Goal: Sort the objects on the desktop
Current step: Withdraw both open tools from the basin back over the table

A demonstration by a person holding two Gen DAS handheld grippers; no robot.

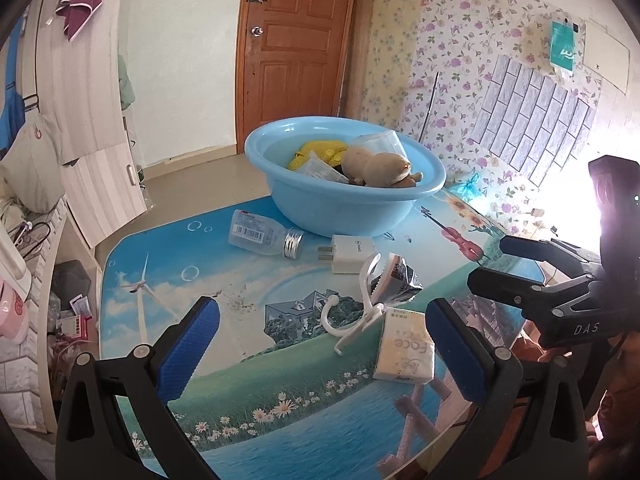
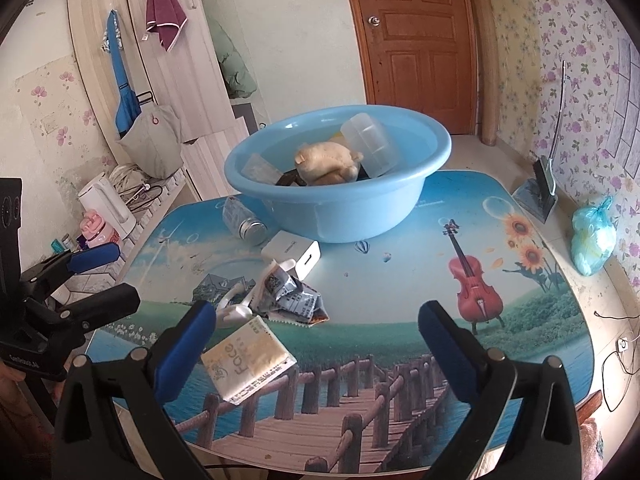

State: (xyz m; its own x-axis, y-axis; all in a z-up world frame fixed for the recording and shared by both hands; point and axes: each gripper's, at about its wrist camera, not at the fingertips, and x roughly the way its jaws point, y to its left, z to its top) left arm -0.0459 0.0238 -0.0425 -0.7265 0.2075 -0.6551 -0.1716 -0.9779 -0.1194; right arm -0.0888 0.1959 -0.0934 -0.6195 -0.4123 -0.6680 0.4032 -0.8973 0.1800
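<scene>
**Both tongs empty above the desk**

We held left tongs (image 1: 322, 340) and right tongs (image 2: 316, 338) wide apart, gripping nothing. Five loose items (image 1: 405, 346) lay on the desk (image 2: 400, 336); the blue basin (image 2: 338, 208) half hid its contents.

Glossy plastic and printed film at mid-frame, wood and cloth toward the top.

The tabletop (image 2: 400, 288) is covered by a smooth, shiny printed sheet. The basin (image 2: 340, 216) is seen as glossy light-blue plastic; within it a matt, fuzzy plush toy (image 2: 328, 164) and a frosted plastic container (image 2: 370, 142) are found. The bottle (image 1: 260, 232) is made of clear plastic with a ribbed metal cap. The charger (image 1: 352, 254) is matt white plastic, the hook (image 1: 360, 312) glossy white plastic, the snack wrapper (image 2: 292, 296) crinkled foil, the tissue pack (image 2: 248, 360) wrapped in soft film. The door (image 2: 416, 40) at the top is varnished wood.
</scene>
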